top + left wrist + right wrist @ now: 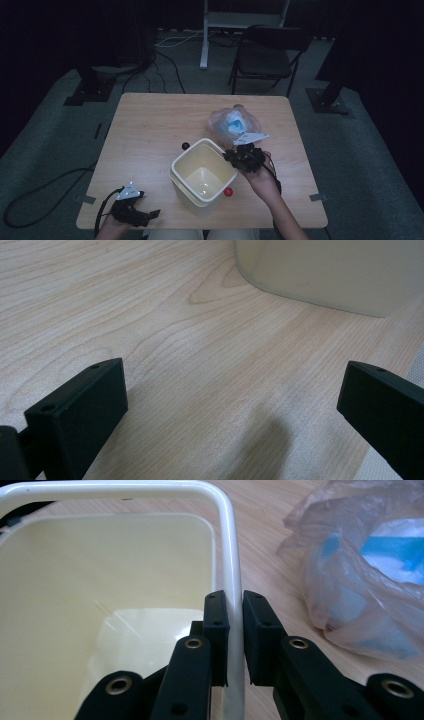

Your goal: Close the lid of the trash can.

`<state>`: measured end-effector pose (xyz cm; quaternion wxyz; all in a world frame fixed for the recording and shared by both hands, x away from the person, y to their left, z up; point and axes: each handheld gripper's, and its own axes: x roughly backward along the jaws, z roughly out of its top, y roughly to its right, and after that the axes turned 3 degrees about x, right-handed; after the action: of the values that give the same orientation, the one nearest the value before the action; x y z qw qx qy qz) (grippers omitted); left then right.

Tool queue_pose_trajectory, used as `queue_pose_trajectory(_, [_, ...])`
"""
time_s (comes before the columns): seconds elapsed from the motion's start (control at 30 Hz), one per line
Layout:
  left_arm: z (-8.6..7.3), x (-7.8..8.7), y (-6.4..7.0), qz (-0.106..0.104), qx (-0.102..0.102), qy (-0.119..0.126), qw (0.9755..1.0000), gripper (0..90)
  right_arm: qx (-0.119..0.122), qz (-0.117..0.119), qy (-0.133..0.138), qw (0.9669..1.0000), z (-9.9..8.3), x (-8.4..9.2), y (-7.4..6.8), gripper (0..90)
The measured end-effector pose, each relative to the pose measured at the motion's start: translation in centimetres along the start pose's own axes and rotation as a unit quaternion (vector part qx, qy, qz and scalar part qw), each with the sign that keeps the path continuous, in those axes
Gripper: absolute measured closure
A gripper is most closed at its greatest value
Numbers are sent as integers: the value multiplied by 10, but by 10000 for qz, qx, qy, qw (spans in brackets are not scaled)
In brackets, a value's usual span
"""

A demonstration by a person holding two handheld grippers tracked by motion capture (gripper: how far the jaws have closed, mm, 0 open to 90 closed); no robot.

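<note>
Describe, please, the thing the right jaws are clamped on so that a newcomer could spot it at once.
Start at the wooden table and look toward its near middle. There stands a cream bin, square and open-topped, with the right gripper pinching its rim. Unlike the crumpled plastic bag behind it and the small red ball beside it, it is rigid, tall and empty.

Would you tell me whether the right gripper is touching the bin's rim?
Touching: the right gripper view shows the right gripper clamped on the bin's rim.

dark studio: floor cables [165, 60], stand bases [327, 97], folding chair [267, 55].
</note>
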<state>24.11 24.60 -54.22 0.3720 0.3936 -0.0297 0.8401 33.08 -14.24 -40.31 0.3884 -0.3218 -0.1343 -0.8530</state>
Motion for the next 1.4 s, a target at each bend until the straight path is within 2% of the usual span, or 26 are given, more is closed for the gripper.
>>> queue_pose_trajectory(0.03, [0,0,0,6,-19,-26,10000,4,10,58,-3,10000,1,0,-4,813])
queue_pose_trajectory(0.13, [0,-1,1,2,-20,-19,10000,4,92,36,-54,9999,3,-3,-7,813])
queue_pose_trajectory(0.43, [1,0,0,2,20,3,10000,4,-91,135,-97,9998,-5,-10,-5,789])
queue_pose_trajectory(0.6, [3,-2,1,46,112,-25,9999,4,-261,244,192,9992,-4,-3,-1,688])
queue_pose_trajectory(0.63, [3,-2,1,59,139,-16,9999,4,-268,220,253,9991,-3,0,0,631])
queue_pose_trajectory(0.7, [6,-1,2,78,189,-4,9998,4,-303,99,395,9987,-2,4,2,578])
queue_pose_trajectory(0.83, [13,0,6,133,271,128,9995,4,-609,-90,542,9966,-4,9,15,455])
queue_pose_trajectory(0.93, [20,2,13,237,249,203,9992,4,-840,-320,502,9947,-9,8,25,376])
queue_pose_trajectory(1.0, [24,3,17,216,258,247,9991,4,-1039,-362,453,9929,-14,6,32,317])
queue_pose_trajectory(1.1, [31,5,22,151,271,340,9989,4,-1196,-187,289,9922,-23,1,37,218])
queue_pose_trajectory(1.27, [43,2,30,92,231,427,9988,4,-1433,-170,53,9895,-45,-7,42,174])
queue_pose_trajectory(1.37, [49,-4,34,3,170,413,9990,4,-1694,102,7,9855,-58,-12,47,148])
queue_pose_trajectory(1.4, [51,-6,36,-29,126,387,9992,4,-1725,122,-33,9849,-61,-13,47,148])
